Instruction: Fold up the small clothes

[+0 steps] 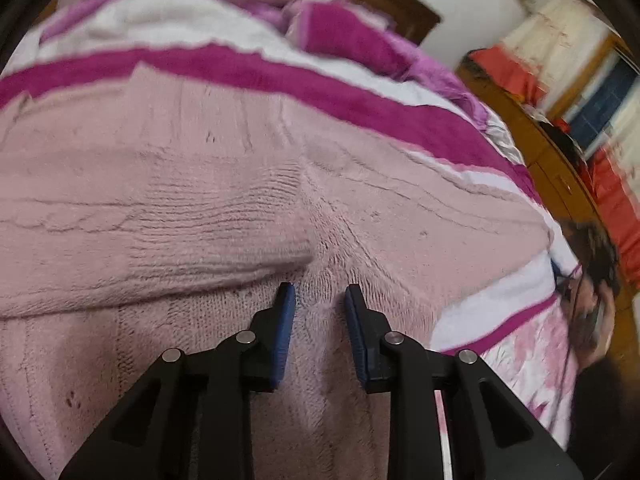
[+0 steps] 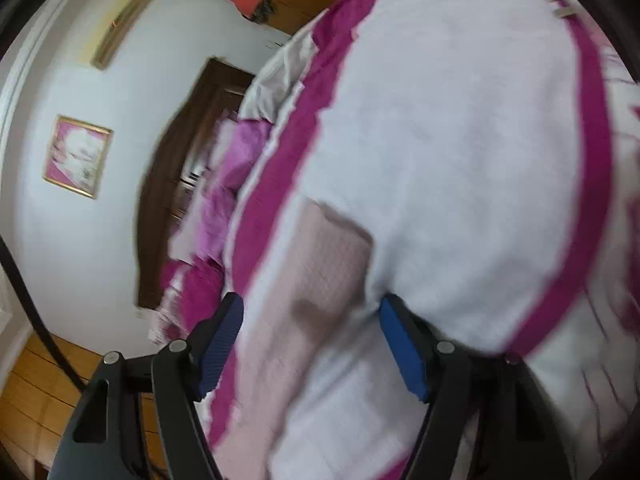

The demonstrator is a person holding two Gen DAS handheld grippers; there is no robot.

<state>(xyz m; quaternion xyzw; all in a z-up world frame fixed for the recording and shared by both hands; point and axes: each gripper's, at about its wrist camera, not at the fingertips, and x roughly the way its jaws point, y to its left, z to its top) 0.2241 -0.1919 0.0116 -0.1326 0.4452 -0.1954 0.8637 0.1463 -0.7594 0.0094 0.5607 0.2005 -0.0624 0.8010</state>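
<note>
A pale pink knit sweater [image 1: 200,184] lies spread on a bed, with one ribbed sleeve [image 1: 208,224] folded across its body. My left gripper [image 1: 320,296] is open just above the sweater's knit, holding nothing. In the right wrist view a sleeve end of the pink sweater [image 2: 320,256] lies on the white and magenta blanket [image 2: 460,140]. My right gripper [image 2: 310,312] is wide open over that sleeve, with blue pads [image 2: 400,352] on either side of it. Both views are blurred by motion.
The bed has a magenta-striped white blanket [image 1: 320,80], pink pillows [image 2: 224,184] and a dark wooden headboard [image 2: 180,160]. A wooden cabinet [image 1: 540,140] with red items stands to the right. A framed picture [image 2: 76,156] hangs on the white wall. Wooden floor [image 2: 32,392] lies beside the bed.
</note>
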